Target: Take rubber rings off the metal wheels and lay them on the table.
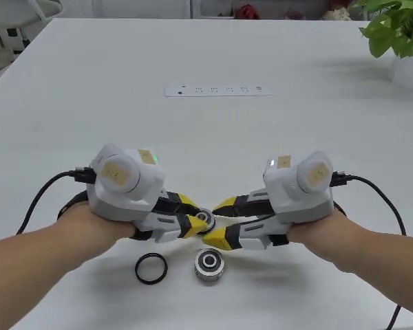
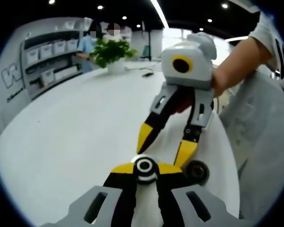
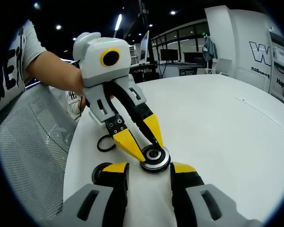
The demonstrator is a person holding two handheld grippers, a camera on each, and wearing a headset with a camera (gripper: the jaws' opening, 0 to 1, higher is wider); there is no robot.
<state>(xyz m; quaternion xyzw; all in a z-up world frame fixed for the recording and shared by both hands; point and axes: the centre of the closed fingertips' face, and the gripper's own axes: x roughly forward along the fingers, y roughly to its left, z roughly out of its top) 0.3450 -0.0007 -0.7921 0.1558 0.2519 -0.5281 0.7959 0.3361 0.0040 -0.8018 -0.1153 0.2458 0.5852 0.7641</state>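
Note:
My left gripper (image 1: 199, 221) (image 2: 145, 170) is shut on a small metal wheel (image 1: 205, 219) (image 2: 145, 166) (image 3: 155, 159) with a dark band on its rim, held just above the white table (image 1: 213, 137). Facing it, my right gripper (image 1: 219, 221) (image 3: 149, 170) is open, one yellow fingertip on each side of that wheel. Below them on the table lie a loose black rubber ring (image 1: 151, 268) (image 3: 105, 143) and a second metal wheel (image 1: 210, 265) (image 2: 197, 171), side by side.
A white power strip (image 1: 218, 90) lies across the middle of the table, far beyond the grippers. A potted plant (image 1: 398, 27) stands at the far right corner. Black cables (image 1: 41, 196) trail from both grippers toward the near edge.

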